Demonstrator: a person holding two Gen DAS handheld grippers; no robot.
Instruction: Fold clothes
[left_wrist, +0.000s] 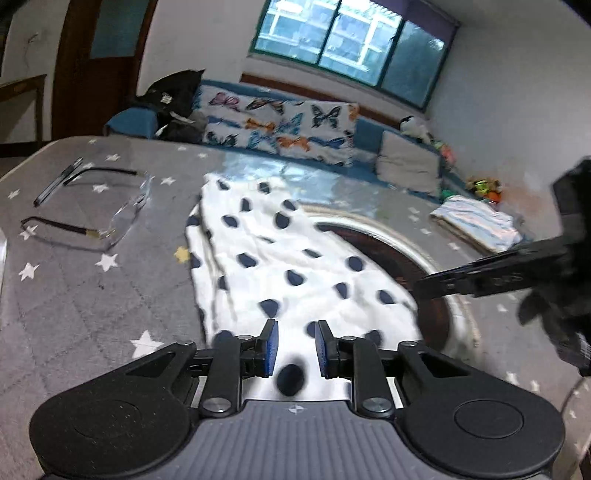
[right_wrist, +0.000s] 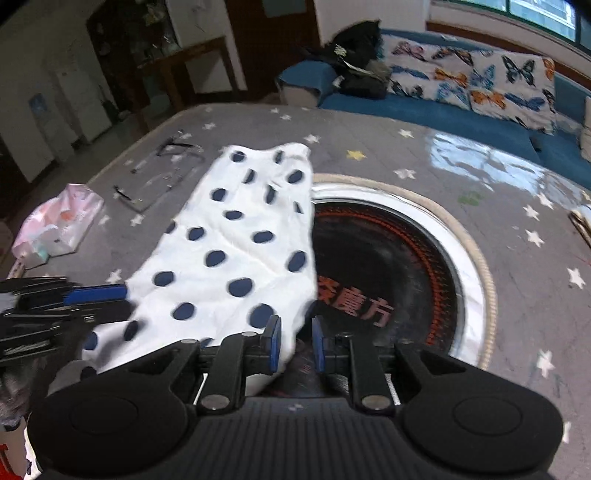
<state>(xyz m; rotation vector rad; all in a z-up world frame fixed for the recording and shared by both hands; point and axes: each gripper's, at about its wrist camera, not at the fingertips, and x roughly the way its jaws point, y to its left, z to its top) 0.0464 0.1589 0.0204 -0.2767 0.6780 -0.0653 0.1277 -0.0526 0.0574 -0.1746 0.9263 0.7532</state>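
A white cloth with dark blue dots (left_wrist: 288, 251) (right_wrist: 236, 251) lies stretched out flat on the grey star-patterned table cover (left_wrist: 92, 295). Its right side overlaps a round dark hotplate (right_wrist: 388, 266) set in the table. My left gripper (left_wrist: 295, 345) hovers over the cloth's near end. Its blue pads stand apart, with the cloth showing flat in the gap. My right gripper (right_wrist: 295, 341) is at the cloth's near right corner, pads apart. The cloth edge lies by its left pad and the hotplate shows in the gap. Each gripper shows in the other's view (left_wrist: 419, 286) (right_wrist: 123, 301).
Clear-rimmed glasses (left_wrist: 110, 218) (right_wrist: 162, 173) lie left of the cloth. A pink tissue pack (right_wrist: 55, 225) sits at the table's left edge. A folded striped cloth (left_wrist: 476, 221) rests at the far right. Behind the table is a blue sofa with a butterfly cover (left_wrist: 280, 125).
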